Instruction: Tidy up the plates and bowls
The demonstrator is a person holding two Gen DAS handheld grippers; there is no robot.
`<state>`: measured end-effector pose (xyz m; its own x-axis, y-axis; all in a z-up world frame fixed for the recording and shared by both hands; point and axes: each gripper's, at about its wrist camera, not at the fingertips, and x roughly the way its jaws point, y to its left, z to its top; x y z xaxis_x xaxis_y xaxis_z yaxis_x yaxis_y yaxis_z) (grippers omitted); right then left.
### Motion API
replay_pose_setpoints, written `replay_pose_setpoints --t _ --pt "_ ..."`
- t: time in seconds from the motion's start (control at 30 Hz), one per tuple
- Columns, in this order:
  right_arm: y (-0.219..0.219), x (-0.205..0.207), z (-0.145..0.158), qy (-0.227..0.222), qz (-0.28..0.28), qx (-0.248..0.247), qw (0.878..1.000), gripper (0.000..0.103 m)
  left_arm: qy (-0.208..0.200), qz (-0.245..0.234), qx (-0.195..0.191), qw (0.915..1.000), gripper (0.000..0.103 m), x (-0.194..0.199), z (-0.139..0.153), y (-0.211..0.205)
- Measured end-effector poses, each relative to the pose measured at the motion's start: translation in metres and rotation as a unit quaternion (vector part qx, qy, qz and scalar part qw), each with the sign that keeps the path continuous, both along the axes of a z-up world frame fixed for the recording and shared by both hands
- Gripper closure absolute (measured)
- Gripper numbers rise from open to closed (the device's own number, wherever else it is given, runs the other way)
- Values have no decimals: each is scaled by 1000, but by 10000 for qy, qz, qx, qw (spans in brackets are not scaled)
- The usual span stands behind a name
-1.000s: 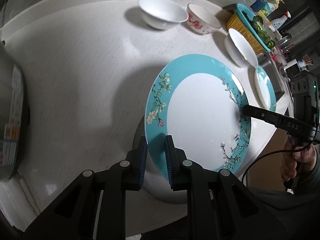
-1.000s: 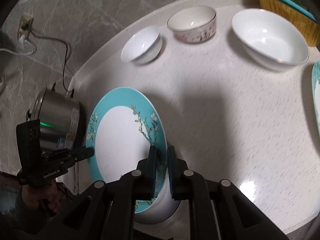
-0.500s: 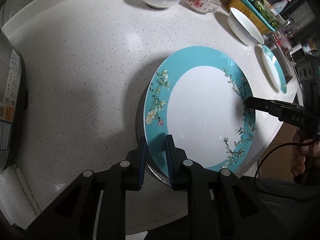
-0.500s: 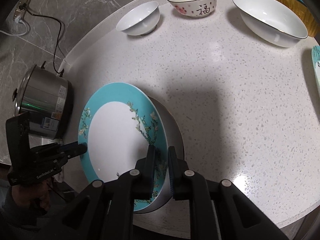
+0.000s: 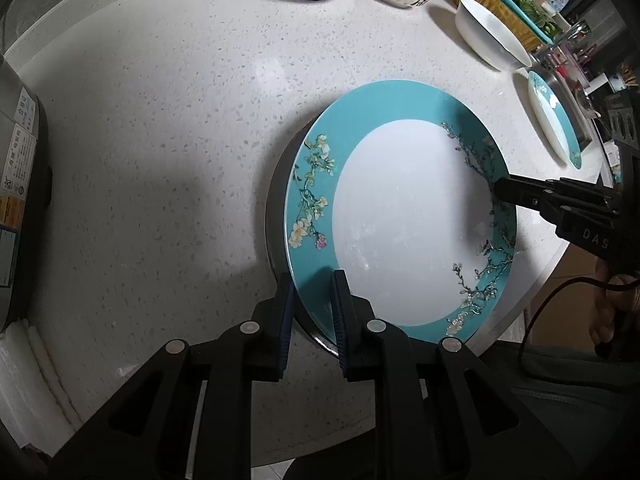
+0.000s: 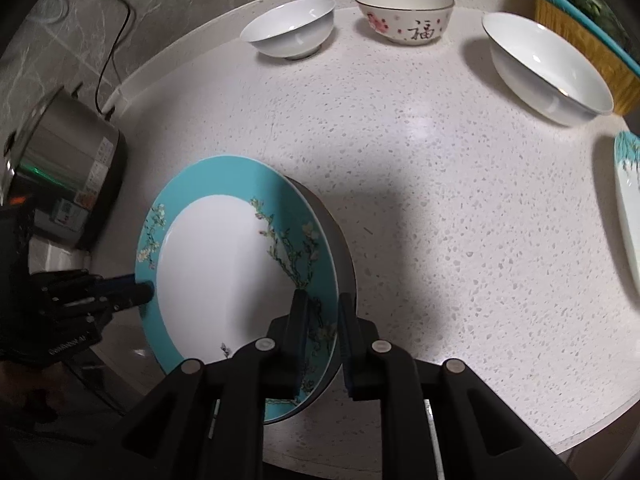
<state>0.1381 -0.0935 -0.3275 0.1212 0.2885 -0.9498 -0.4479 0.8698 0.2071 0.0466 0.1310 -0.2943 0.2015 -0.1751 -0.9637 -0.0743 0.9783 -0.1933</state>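
The large teal-rimmed plate (image 5: 400, 216) with a white centre and blossom sprays lies near the front edge of the speckled white bench (image 5: 180, 120), on top of a darker plate (image 6: 340, 256) whose rim shows past its edge. The left gripper (image 5: 314, 292) has its blue-padded fingers (image 5: 286, 320) one on each side of the plate's near rim, with a little gap showing at the pads, so whether they pinch it or merely straddle it cannot be told. The right gripper (image 6: 323, 312) stands at the opposite rim, its fingers (image 6: 300, 316) likewise either side of the edge, one over the blossom border and one outside, and the grip there is just as unclear. Further back on the bench stand a small white bowl (image 6: 290, 26), beside it a bowl with red flowers and a Chinese character (image 6: 404, 18), and off to the right a wide white bowl (image 6: 548, 68). A second teal-rimmed plate (image 5: 554, 120) lies near the bench's right edge. A yellow basket with a teal tray of greens (image 5: 512, 12) sits behind the wide bowl, and a steel cooker (image 6: 64, 168) stands at the left
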Motion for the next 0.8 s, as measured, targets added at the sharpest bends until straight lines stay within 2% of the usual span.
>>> replay_pose_setpoints --t 0.3,0.67,0.73,0.77,0.8 --pt "12 -9 -7 -289 193 -495 9982 88 -151 -118 418 9989 86 2 -1 -14" --pt "25 -20 -8 -781 371 -857 9926 86 -349 -199 546 9977 86 1 -3 -13" --pt "27 -23 -9 -900 384 -971 9904 77 -411 -154 510 9977 83 1 -2 -11" --pt "28 -23 -10 -900 357 -1008 9902 59 -516 -109 491 9974 79 -2 3 -7" --pt "27 -23 -10 -881 284 -1002 9907 45 -675 -56 470 9966 62 -2 9 -3"
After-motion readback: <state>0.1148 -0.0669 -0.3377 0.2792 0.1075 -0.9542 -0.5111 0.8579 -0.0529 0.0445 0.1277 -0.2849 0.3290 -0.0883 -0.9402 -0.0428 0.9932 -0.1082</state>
